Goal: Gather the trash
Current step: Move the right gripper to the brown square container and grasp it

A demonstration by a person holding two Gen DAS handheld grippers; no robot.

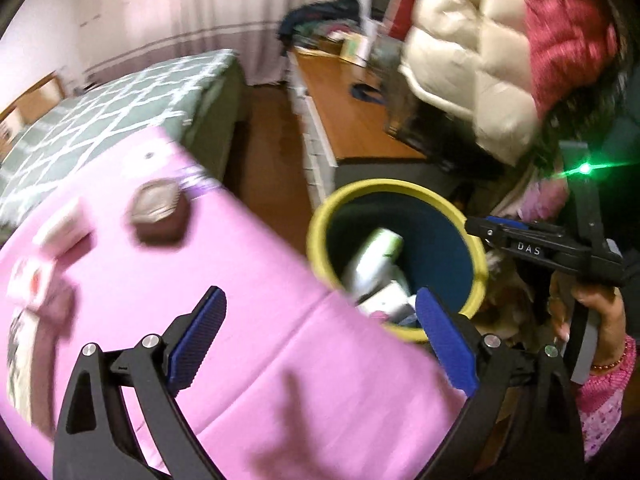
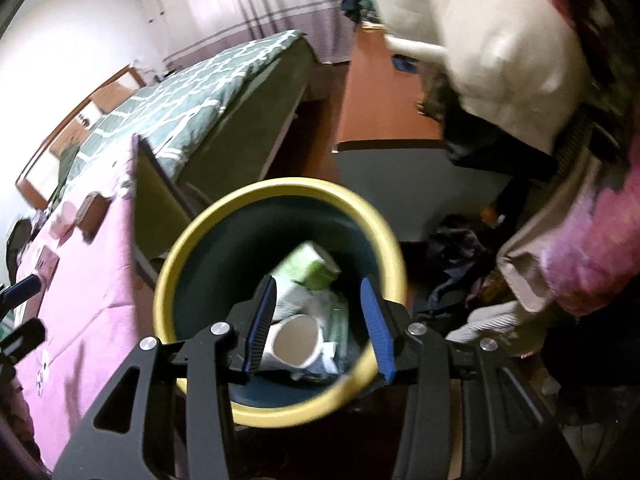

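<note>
A dark bin with a yellow rim (image 1: pixel 316 220) (image 2: pixel 168 276) stands beside a table with a pink cloth (image 1: pixel 248 280) (image 2: pixel 92 312). Inside lie a green and white carton (image 2: pixel 310 266) (image 1: pixel 376 256), a white paper cup (image 2: pixel 296 342) and wrappers. My right gripper (image 2: pixel 320 320) is open and empty, right above the bin mouth; it also shows in the left wrist view (image 1: pixel 520 240). My left gripper (image 1: pixel 324 344) is open and empty over the table edge by the bin. A brown cupcake-like item (image 1: pixel 160 216) and small white and pink packets (image 1: pixel 60 224) lie on the cloth.
A bed with a green patterned cover (image 1: pixel 120 108) (image 2: pixel 192 96) stands behind the table. A wooden desk (image 1: pixel 352 120) carries clutter. Padded jackets (image 1: pixel 480 60) hang at the right. Clothes (image 2: pixel 460 256) lie on the floor right of the bin.
</note>
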